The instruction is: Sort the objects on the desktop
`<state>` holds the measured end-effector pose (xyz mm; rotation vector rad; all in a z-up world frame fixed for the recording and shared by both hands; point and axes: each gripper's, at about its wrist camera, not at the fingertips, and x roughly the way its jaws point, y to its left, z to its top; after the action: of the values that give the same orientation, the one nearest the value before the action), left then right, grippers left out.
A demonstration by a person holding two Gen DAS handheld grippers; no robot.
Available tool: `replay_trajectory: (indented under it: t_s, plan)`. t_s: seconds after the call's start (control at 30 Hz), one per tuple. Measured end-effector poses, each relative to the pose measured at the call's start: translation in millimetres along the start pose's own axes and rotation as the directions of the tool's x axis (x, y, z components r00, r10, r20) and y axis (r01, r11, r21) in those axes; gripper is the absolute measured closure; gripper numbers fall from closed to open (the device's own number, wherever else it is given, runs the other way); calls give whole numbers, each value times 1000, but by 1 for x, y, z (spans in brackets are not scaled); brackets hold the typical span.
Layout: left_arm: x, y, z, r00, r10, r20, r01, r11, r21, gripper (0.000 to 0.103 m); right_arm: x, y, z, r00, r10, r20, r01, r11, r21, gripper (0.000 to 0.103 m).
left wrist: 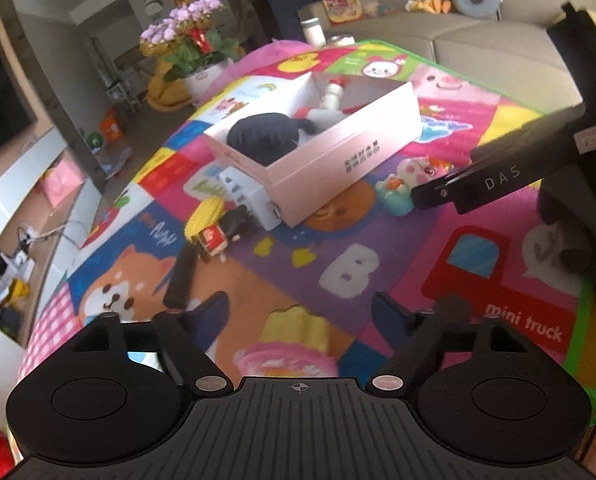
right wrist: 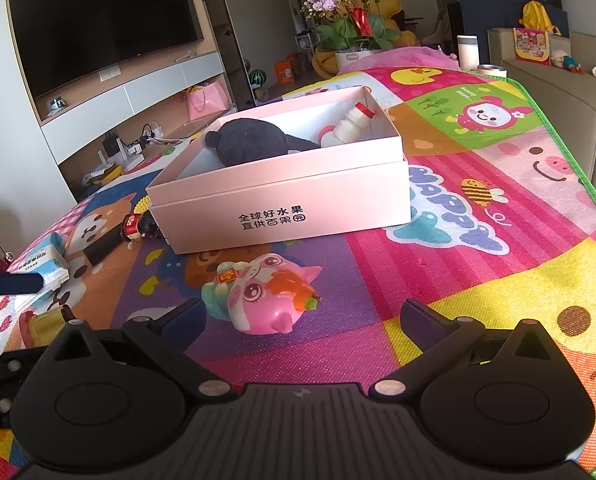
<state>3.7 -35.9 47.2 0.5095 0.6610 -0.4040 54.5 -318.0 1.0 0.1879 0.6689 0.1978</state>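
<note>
A pink cardboard box point(left wrist: 338, 160) point(right wrist: 282, 200) stands open on the colourful play mat point(left wrist: 358, 272) point(right wrist: 478, 216). In it lie a dark plush toy point(left wrist: 264, 134) point(right wrist: 254, 140) and a white bottle with a red cap point(left wrist: 332, 94) point(right wrist: 348, 124). A pink pig toy point(right wrist: 262, 296) point(left wrist: 410, 176) lies on the mat in front of the box, just ahead of my open, empty right gripper point(right wrist: 304, 318). My left gripper point(left wrist: 300, 312) is open and empty above the mat. The right gripper's finger point(left wrist: 498, 180) shows beside the pig toy.
Left of the box lie a white power strip point(left wrist: 250, 196), a toy corn cob point(left wrist: 206, 216), a small dark figure with a red label point(left wrist: 222, 236) point(right wrist: 136, 228) and a black bar point(left wrist: 182, 276). Tissue packs point(right wrist: 38, 264) lie at the mat's left edge. A sofa point(left wrist: 478, 48) stands behind.
</note>
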Motion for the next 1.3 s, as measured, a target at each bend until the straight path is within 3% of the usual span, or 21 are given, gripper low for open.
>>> replay_trajectory:
  t_s: [0.13,0.2,0.3,0.37,0.43,0.47,0.7,0.93,1.0,1.13,1.3]
  plan:
    - [-2,15,-19,999,-18,-31,14,991,-131,11,0,0,0,1000,1,0,-1,1000,2,0]
    - [4,21,-32,997,-52,-62,37,973,-226,13,0,0,0,1000,1,-1,-1,1000,2,0]
    - [10,16,-42,994,-92,-58,71,953,-295,20,0,-1,0,1000,-2,-2,2,1000,-1,0]
    - [14,12,-42,996,-76,-49,57,948,-312,26,0,0,0,1000,-3,-2,3,1000,-1,0]
    - [17,15,-40,998,-46,-48,27,939,-343,43,1,0,0,1000,-5,-3,5,1000,-4,0]
    - [17,17,-39,998,-37,-46,18,935,-354,45,1,0,-1,1000,-6,-4,6,1000,-5,0]
    - [2,24,-31,997,48,-60,-63,960,-274,51,0,-1,-1,1000,-4,-3,4,1000,-3,0]
    - [13,17,-40,995,27,-94,-53,956,-287,51,1,-1,-1,1000,-5,-4,5,1000,-4,0]
    - [13,17,-42,996,27,-86,-52,952,-300,46,1,-1,-1,1000,-7,-5,7,1000,-7,0]
    - [15,20,-46,997,34,-76,-60,925,-375,9,4,5,0,999,-31,-27,30,999,-44,0]
    - [20,16,-54,998,44,-51,-63,873,-484,2,10,17,1,994,-81,-75,70,987,-144,0]
